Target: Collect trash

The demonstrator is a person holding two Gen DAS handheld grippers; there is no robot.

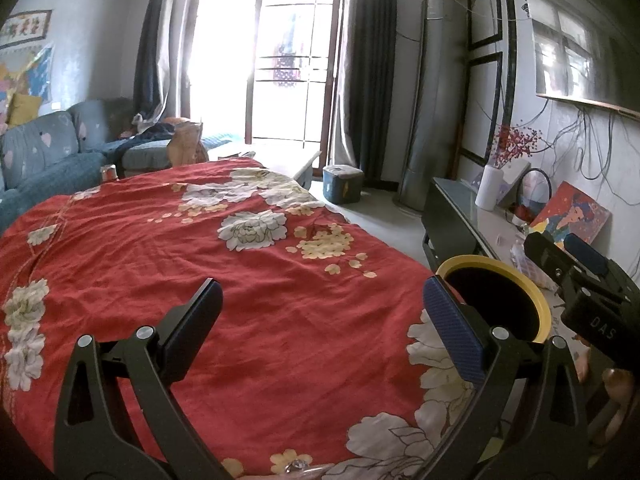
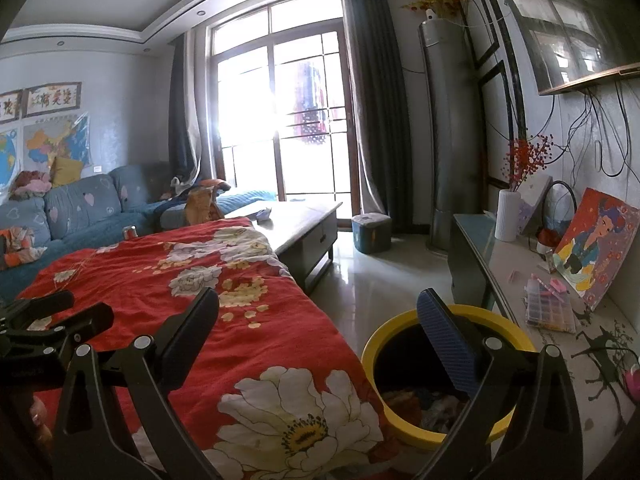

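My left gripper point(image 1: 322, 292) stands open above a red floral cloth point(image 1: 168, 240), nothing between its fingers. A yellow-rimmed bin point(image 1: 472, 261) sits just off the cloth's right edge, behind the right finger. In the left wrist view my right gripper point(image 1: 560, 245) hovers beyond the bin. In its own view the right gripper point(image 2: 318, 300) is open and empty, straddling the cloth's edge point(image 2: 132, 264) and the bin point(image 2: 372, 344). Crumpled trash point(image 2: 432, 404) lies in the bin's bottom. The left gripper point(image 2: 76, 308) shows at the far left. A small can point(image 2: 130, 232) stands past the cloth's far end.
A blue sofa point(image 2: 80, 208) runs along the left. A low coffee table point(image 2: 304, 224) with a crumpled scrap point(image 2: 264, 213) lies beyond the cloth. At right, a TV cabinet point(image 2: 504, 264) holds a white vase point(image 2: 507, 216), a painting point(image 2: 600, 240) and a bead box point(image 2: 548, 308). A blue stool point(image 2: 371, 232) stands on tiled floor.
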